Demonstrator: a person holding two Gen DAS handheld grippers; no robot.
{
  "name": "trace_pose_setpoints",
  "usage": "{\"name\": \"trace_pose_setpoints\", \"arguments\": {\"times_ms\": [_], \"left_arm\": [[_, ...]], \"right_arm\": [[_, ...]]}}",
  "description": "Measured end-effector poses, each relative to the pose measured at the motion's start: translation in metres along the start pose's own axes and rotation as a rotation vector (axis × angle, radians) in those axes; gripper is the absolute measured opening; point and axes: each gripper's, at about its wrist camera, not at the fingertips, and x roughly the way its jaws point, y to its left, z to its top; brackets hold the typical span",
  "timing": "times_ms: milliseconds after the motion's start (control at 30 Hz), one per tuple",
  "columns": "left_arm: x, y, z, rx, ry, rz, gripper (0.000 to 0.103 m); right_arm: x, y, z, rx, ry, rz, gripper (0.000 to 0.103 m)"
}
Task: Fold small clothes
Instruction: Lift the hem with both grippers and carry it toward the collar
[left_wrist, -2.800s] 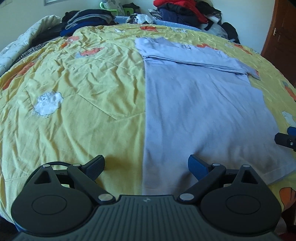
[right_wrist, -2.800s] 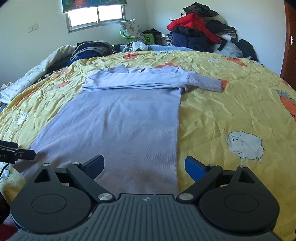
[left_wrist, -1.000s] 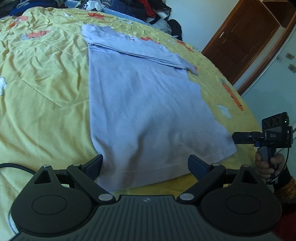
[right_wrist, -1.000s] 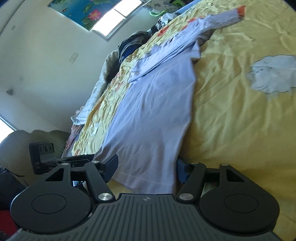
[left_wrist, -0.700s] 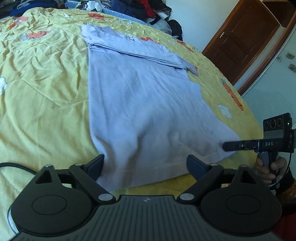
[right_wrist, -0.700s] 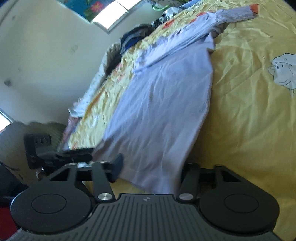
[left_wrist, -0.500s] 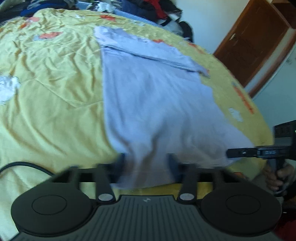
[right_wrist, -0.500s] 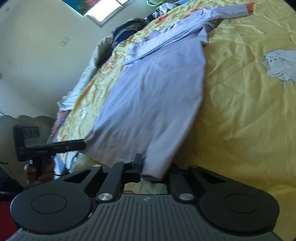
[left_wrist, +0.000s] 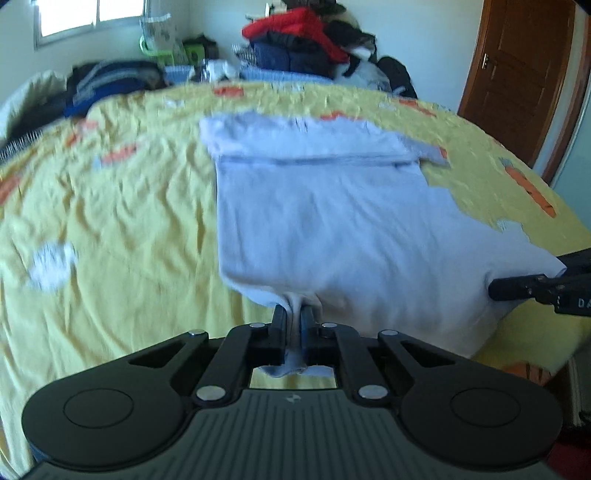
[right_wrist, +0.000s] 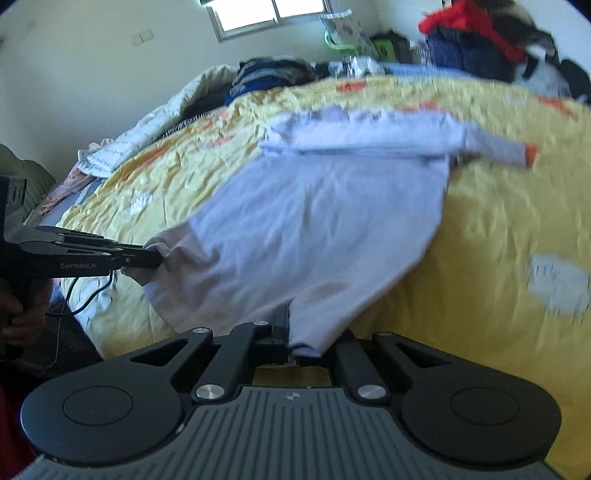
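A pale lilac long-sleeved shirt (left_wrist: 325, 221) lies on the yellow bedspread (left_wrist: 110, 221), sleeves folded across its top. My left gripper (left_wrist: 293, 317) is shut on the shirt's near left hem corner, which bunches between the fingers. My right gripper (right_wrist: 299, 332) is shut on the near right hem corner of the shirt (right_wrist: 314, 229). Both corners are lifted off the bed. The right gripper also shows at the right edge of the left wrist view (left_wrist: 517, 290), and the left gripper at the left of the right wrist view (right_wrist: 147, 260).
Piles of clothes (left_wrist: 303, 44) stand along the far edge of the bed. A wooden door (left_wrist: 517, 74) is at the right. A window (right_wrist: 266, 11) is in the far wall. A white quilt (right_wrist: 147, 129) lies at the bed's left side.
Both grippers have closed on the hem corners and raised them. The hem has come up off the bed and the views have swung level toward the far wall.
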Motion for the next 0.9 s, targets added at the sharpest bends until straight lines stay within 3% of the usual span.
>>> {"name": "trace_pose_setpoints", "arguments": {"times_ms": [400,700,900], "left_arm": [[0.006,-0.010,0.036,-0.011,-0.072,0.069,0.007],[0.018,-0.008,0.051,-0.033,-0.106,0.136,0.007],[0.025,-0.007,0.054,-0.045,-0.110,0.152,0.007]], "right_arm": [[0.004,-0.005,0.032,0.010,-0.144,-0.102,0.005],[0.022,-0.013,0.045,0.013,-0.195,-0.192,0.005],[0.030,-0.018,0.048,0.042,-0.219,-0.203,0.005]]}}
